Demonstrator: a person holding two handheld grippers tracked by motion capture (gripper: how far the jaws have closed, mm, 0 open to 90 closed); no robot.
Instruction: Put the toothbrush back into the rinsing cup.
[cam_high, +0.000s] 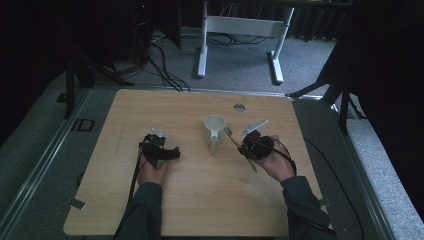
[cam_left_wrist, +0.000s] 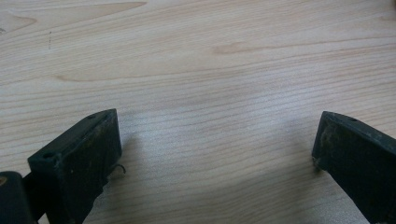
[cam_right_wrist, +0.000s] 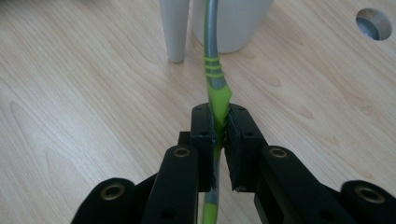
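The high view looks down from far above the whole tabletop (cam_high: 200, 200). Both gripper views sit very close to that same wood, looking along it.

Light wooden table (cam_high: 200, 200) at frame centre; round hole (cam_high: 239, 106) near its far edge; white desk frame (cam_high: 240, 30) top centre on grey carpet (cam_high: 235, 70).
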